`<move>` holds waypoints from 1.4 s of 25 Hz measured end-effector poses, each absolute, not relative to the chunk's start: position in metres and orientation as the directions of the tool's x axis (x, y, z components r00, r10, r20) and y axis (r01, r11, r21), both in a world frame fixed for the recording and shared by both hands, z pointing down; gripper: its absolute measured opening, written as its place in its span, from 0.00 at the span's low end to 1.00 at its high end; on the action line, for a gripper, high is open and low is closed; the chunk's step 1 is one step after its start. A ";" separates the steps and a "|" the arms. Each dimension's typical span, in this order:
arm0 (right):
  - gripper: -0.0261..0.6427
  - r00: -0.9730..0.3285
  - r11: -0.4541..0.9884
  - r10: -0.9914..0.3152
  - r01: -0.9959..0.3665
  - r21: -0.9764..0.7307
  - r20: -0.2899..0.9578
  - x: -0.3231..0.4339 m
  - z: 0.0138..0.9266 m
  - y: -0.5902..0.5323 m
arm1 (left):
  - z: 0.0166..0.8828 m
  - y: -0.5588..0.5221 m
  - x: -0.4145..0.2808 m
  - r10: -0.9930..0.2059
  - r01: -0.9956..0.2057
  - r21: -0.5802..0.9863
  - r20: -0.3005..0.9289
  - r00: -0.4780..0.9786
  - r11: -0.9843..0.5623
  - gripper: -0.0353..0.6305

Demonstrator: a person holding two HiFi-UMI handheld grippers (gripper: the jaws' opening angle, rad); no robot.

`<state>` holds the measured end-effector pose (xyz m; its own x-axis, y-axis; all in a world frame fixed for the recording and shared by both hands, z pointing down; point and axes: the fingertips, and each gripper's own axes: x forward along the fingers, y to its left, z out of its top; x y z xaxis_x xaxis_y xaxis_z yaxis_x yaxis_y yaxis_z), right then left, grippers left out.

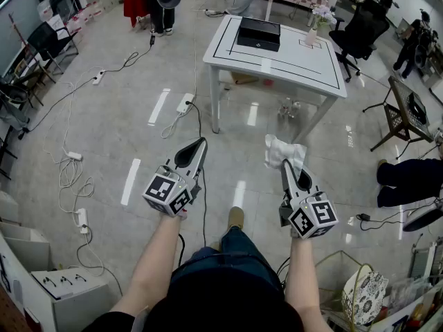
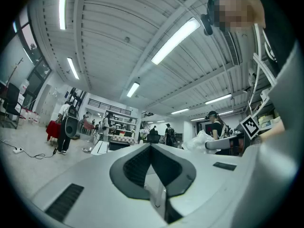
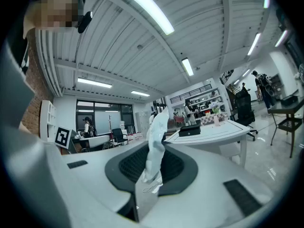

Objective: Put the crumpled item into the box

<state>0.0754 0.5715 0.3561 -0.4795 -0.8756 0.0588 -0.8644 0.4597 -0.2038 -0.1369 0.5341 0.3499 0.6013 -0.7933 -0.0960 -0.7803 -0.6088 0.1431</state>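
Crumpled item (image 1: 284, 152): white, papery or plastic, sits right of centre in the head view, pinched in the right gripper (image 1: 282, 163). In the right gripper view its jaws are nearly together on the item (image 3: 156, 141), which stands up between the pads. Left gripper (image 1: 200, 144), left of centre: jaws closed to a point, nothing between them; the left gripper view shows the same (image 2: 152, 152). Box (image 1: 259, 33): black, low, on the white table (image 1: 277, 64) at upper centre, well apart from both grippers, with open floor between. Whether the box is open on top cannot be told from here. Step in hand, as I judge it: carrying, item secured but not yet at the box. Next move calls for walking up to the table, keeping the pinch firm, bringing the right gripper over the box and only then parting the jaws.
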 end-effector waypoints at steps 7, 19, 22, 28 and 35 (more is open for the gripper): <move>0.11 -0.491 0.470 -0.869 -0.858 -0.205 0.063 0.076 0.359 0.531 | 0.352 0.498 -0.135 -0.802 -0.790 0.143 -0.095 0.589 -0.597 0.06; 0.11 -0.510 0.485 -0.857 -0.848 -0.212 0.080 0.091 0.369 0.450 | 0.362 0.422 -0.123 -0.821 -0.808 0.149 -0.069 0.567 -0.570 0.06; 0.11 -0.517 0.490 -0.852 -0.844 -0.218 0.085 0.094 0.373 0.427 | 0.365 0.401 -0.120 -0.825 -0.813 0.148 -0.060 0.562 -0.564 0.06; 0.11 -0.537 0.510 -0.838 -0.834 -0.212 0.094 0.095 0.378 0.381 | 0.367 0.358 -0.114 -0.832 -0.821 0.145 -0.049 0.552 -0.553 0.06; 0.11 -0.559 0.531 -0.824 -0.819 -0.220 0.092 0.103 0.377 0.342 | 0.366 0.322 -0.105 -0.841 -0.830 0.140 -0.044 0.539 -0.539 0.06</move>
<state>0.1026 0.3417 0.3767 -0.5591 -0.8239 0.0924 -0.8186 0.5308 -0.2195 -0.1049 0.3224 0.3658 0.5390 -0.8411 -0.0444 -0.8303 -0.5394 0.1402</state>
